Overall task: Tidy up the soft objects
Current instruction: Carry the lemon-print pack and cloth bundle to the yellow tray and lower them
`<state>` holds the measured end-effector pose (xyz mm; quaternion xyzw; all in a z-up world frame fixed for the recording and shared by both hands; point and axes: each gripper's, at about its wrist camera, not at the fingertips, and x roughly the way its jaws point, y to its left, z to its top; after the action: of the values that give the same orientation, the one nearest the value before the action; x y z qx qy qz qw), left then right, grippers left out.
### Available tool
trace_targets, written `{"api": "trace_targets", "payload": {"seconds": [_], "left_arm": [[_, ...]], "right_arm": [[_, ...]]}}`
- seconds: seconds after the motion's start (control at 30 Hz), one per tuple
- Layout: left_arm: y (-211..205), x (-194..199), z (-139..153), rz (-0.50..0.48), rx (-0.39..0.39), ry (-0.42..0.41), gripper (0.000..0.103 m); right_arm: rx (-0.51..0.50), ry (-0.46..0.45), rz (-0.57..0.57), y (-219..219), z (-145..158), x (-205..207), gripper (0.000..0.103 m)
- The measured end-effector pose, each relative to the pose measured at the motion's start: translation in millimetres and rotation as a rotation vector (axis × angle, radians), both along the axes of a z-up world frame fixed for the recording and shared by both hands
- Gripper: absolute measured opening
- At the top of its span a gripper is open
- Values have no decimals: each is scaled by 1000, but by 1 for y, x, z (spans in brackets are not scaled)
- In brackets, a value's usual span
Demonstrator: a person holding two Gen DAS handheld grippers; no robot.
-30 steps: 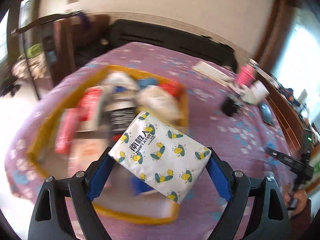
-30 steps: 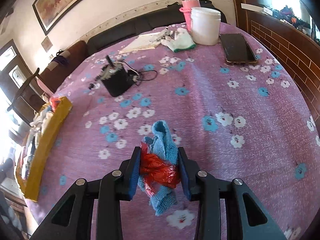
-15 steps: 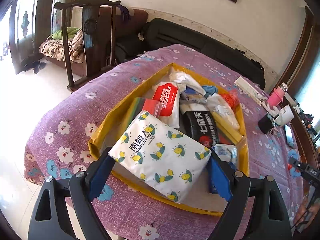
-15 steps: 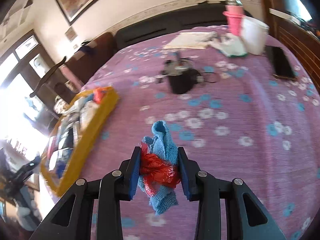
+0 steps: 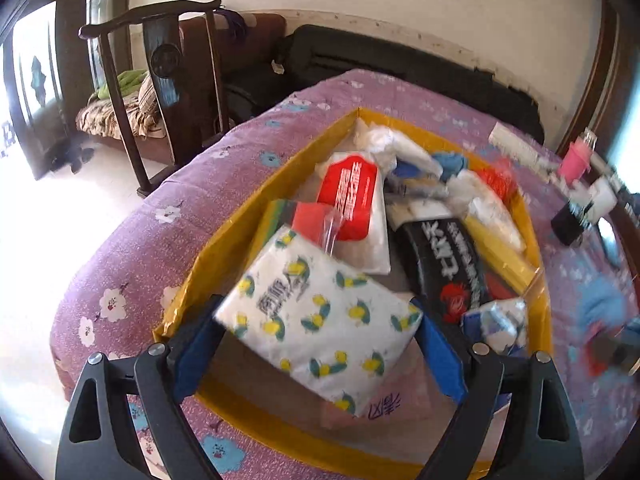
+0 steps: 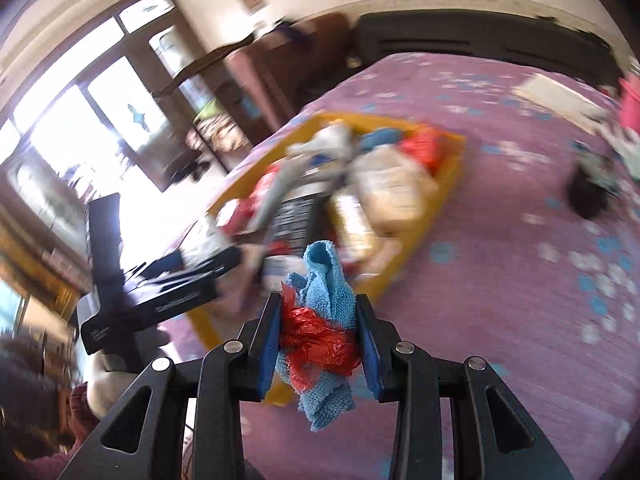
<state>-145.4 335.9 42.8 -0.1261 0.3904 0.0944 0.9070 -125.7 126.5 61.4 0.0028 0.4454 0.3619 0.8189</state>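
A white tissue pack (image 5: 320,320) printed with yellow fruit lies blurred between the blue pads of my left gripper (image 5: 312,306). The jaws are opening and the pack is slipping down over the near end of the yellow tray (image 5: 224,236). My right gripper (image 6: 318,300) is shut on a blue cloth (image 6: 326,276) bundled with a crumpled red plastic bag (image 6: 320,340). It hangs over the purple tablecloth just right of the tray's (image 6: 440,200) near corner. In the right wrist view the left gripper (image 6: 160,284) shows as a black frame at the left.
The tray holds a red-and-white pack (image 5: 356,196), a black pack (image 5: 448,264), white bags and a pink pack (image 5: 380,404). A black box (image 5: 568,224), a pink cup (image 5: 576,158) and a white container stand far right. A dark wooden chair (image 5: 168,80) stands beyond the table's left edge.
The left gripper sank toward the tray and the tissue pack began to slip between its pads. The right gripper swung left from the open tablecloth to the tray's edge, still holding its bundle.
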Motion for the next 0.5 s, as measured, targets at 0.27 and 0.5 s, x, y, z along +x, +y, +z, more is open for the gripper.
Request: {"api": "trace_targets", "payload": {"seconds": [0.27,0.5], "left_arm": [[37,-31,20,26,-208,-147,91],[36,-22,19,34,-160,-136,96]], "right_arm": [[-42,51,113,65,-23,3,39],[-168,-26,85,90,-41,12,39]]}}
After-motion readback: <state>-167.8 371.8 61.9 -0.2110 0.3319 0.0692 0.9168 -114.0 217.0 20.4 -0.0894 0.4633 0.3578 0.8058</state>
